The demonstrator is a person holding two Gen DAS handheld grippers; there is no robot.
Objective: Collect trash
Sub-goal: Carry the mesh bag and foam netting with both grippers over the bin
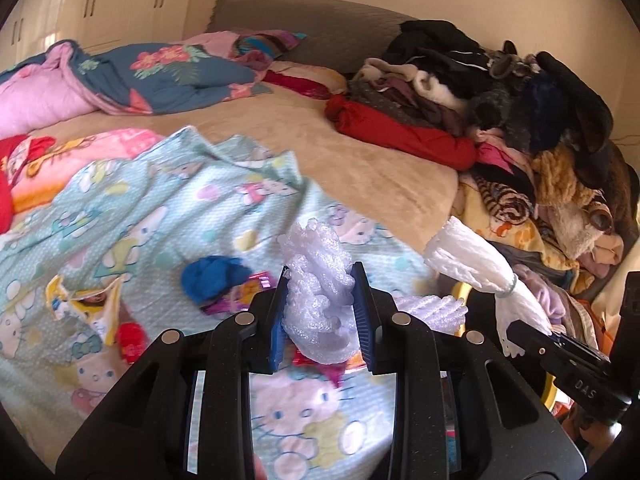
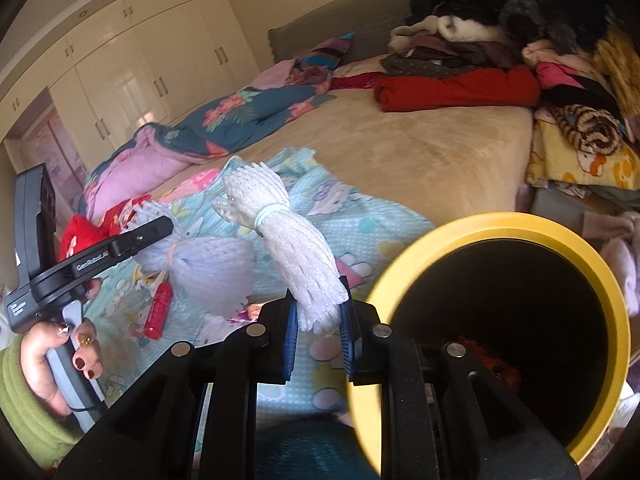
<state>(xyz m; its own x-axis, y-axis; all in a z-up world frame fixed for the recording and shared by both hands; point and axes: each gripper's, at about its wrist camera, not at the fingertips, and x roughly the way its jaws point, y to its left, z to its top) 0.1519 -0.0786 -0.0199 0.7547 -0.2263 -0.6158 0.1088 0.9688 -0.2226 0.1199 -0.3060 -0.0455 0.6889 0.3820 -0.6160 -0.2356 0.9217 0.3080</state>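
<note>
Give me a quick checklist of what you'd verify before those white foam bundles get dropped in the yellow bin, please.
1. Left gripper holds its foam net: ok, pads pressing it.
2. Right gripper holds its tied foam net: ok.
3. Yellow bin mouth unblocked: ok, open, something orange inside.
4. Foam over the bin: not ok, both are beside the rim.
5. Other trash left on the blanket: not ok, the red wrapper and blue wad remain.
</note>
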